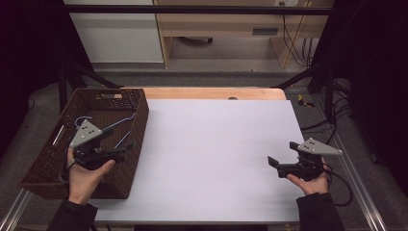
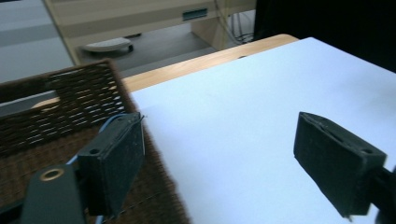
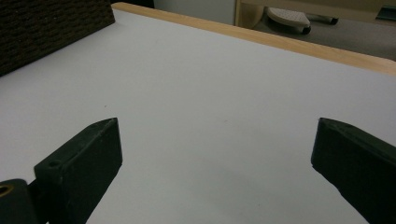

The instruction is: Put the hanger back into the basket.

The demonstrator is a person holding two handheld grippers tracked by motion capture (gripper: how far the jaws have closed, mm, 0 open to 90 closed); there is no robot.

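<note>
A brown woven basket [image 1: 45,159] stands at the table's left edge, and its wall [image 2: 70,98] rises just ahead of the jaws in the left gripper view. Inside it lies a light blue wire hanger [image 1: 122,121], and a bit of blue wire [image 2: 108,123] peeks out behind one jaw. My left gripper [image 1: 126,147] hovers over the basket's right wall with its jaws [image 2: 219,154] apart and nothing between them. My right gripper [image 1: 282,153] rests at the table's right side, open and empty [image 3: 215,158], pointing left across the white surface.
A white sheet [image 1: 216,144] covers the tabletop, with a wooden strip [image 1: 211,93] along its far edge. A corner of the basket [image 3: 46,23] shows far off in the right gripper view. Behind the table stand cabinets and a dark metal frame [image 1: 192,9].
</note>
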